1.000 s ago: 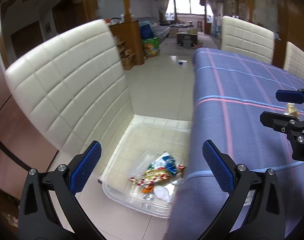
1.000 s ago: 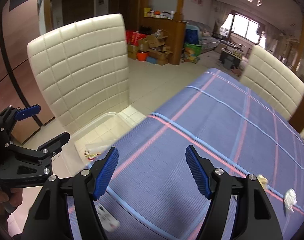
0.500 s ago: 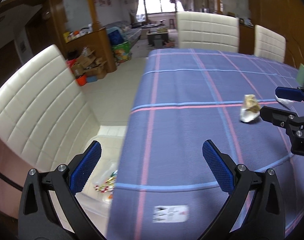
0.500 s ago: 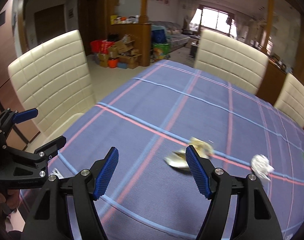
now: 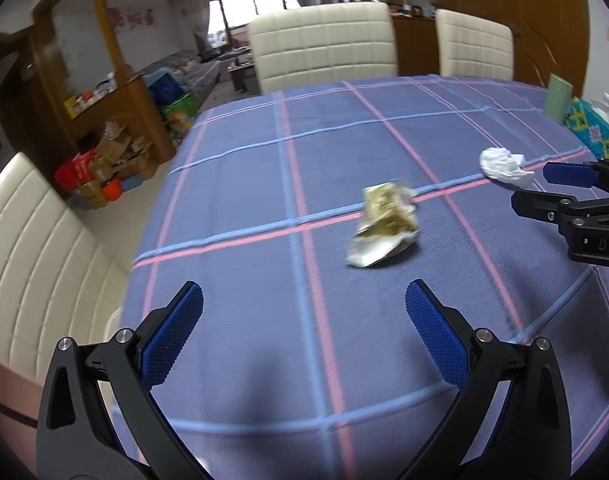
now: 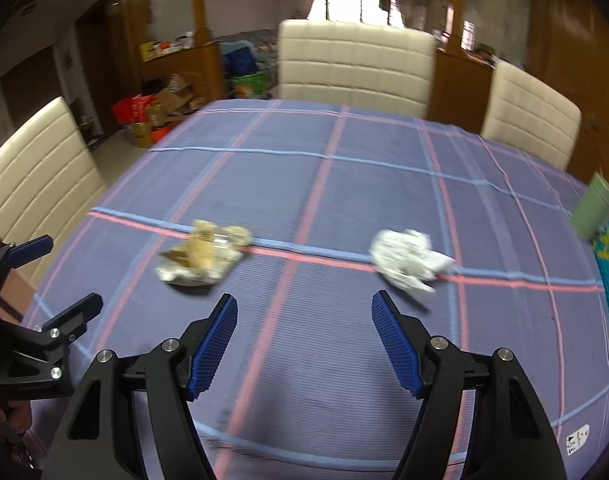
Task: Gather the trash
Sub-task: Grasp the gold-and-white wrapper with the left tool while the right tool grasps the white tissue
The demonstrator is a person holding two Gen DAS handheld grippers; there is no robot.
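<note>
Two bits of trash lie well apart on the blue plaid tablecloth (image 6: pixel 328 184): a crumpled wrapper (image 6: pixel 202 254) and a white paper wad (image 6: pixel 408 260). Left gripper (image 5: pixel 304 300) and right gripper (image 6: pixel 304 316) both hover above it, fingers spread wide, holding nothing.

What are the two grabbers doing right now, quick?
Left gripper: open, holding nothing.
Right gripper: open, holding nothing.
</note>
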